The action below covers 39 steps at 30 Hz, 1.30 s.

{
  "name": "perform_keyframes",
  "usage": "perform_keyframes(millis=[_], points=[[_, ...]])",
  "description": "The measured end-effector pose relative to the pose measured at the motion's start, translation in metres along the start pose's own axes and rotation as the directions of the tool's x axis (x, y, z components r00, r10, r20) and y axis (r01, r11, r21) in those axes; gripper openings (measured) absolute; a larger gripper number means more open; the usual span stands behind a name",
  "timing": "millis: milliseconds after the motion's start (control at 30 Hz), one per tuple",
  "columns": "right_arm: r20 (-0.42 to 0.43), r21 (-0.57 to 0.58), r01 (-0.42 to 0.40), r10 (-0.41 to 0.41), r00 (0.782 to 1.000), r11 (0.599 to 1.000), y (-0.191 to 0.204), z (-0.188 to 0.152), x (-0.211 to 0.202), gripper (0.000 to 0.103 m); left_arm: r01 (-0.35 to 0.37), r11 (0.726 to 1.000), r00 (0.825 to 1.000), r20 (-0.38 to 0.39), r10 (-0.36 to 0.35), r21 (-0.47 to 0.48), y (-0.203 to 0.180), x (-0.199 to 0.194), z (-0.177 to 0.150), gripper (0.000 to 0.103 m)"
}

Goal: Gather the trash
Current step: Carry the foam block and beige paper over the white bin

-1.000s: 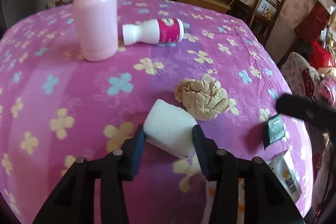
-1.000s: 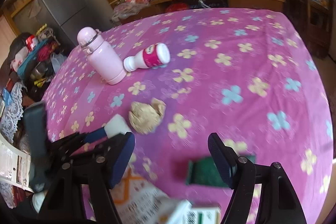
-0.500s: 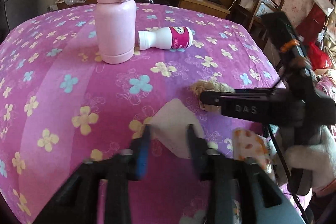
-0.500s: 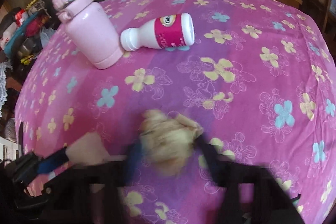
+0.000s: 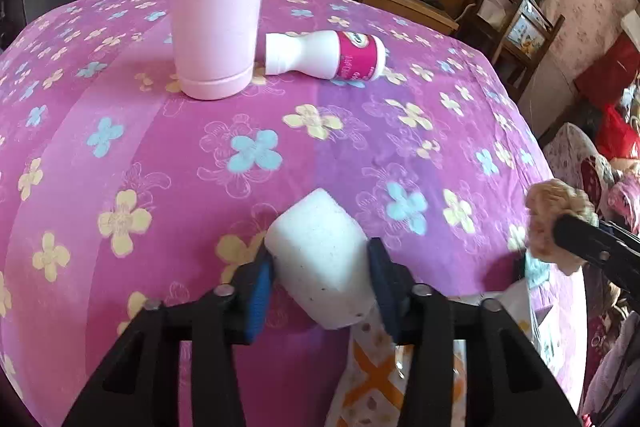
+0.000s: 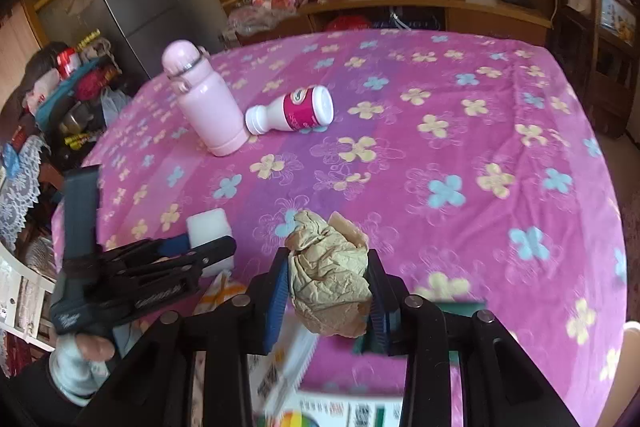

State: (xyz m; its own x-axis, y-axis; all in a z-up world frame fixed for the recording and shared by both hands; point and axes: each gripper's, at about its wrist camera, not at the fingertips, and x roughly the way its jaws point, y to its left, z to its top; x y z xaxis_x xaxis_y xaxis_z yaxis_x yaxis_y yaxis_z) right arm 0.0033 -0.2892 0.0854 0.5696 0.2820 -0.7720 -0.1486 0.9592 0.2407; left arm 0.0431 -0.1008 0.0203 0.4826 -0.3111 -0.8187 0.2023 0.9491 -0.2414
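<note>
My left gripper (image 5: 320, 267) is shut on a white foam block (image 5: 322, 259), held over the near edge of the pink flowered table. The block also shows in the right wrist view (image 6: 208, 227). My right gripper (image 6: 328, 283) is shut on a crumpled tan paper ball (image 6: 330, 279), lifted above the cloth. The ball shows in the left wrist view (image 5: 554, 205) at the right edge. A white drink bottle with a pink label (image 5: 328, 55) lies on its side in the middle of the table (image 6: 304, 113).
A tall pink flask (image 5: 216, 15) stands upright beside the lying bottle. A printed orange-and-white bag (image 5: 376, 375) and a dark green packet (image 6: 460, 311) lie at the near table edge. Chairs and shelves surround the table (image 5: 120, 147).
My right gripper closed on the paper ball and lifted it back off the cloth. My left gripper kept hold of the foam block and drew back slightly.
</note>
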Motion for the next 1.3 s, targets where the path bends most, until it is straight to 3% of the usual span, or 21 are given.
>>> perform_keyframes(millis=[300,567,967,1300], points=[[0.070,0.038,-0.005,0.003,0.998,0.999,-0.012,-0.040,-0.053,0.038,0.031,0.997,0.997,0.074,-0.036,0.075,-0.026,-0.068,-0.006,0.040],[0.105,0.089,0.022,-0.032,0.994,0.996,-0.034,-0.077,-0.100,0.038,0.081,0.981,0.991,0.095,-0.099,0.175,-0.092,-0.105,-0.029,0.040],[0.156,0.199,0.136,-0.169,0.973,0.970,-0.105,-0.139,-0.186,0.038,0.156,0.924,0.979,0.071,-0.192,0.350,-0.218,-0.115,-0.075,0.040],[0.116,0.326,0.264,-0.316,0.942,0.908,-0.186,-0.193,-0.236,0.038,0.224,0.859,0.969,-0.008,-0.248,0.460,-0.318,-0.093,-0.112,0.040]])
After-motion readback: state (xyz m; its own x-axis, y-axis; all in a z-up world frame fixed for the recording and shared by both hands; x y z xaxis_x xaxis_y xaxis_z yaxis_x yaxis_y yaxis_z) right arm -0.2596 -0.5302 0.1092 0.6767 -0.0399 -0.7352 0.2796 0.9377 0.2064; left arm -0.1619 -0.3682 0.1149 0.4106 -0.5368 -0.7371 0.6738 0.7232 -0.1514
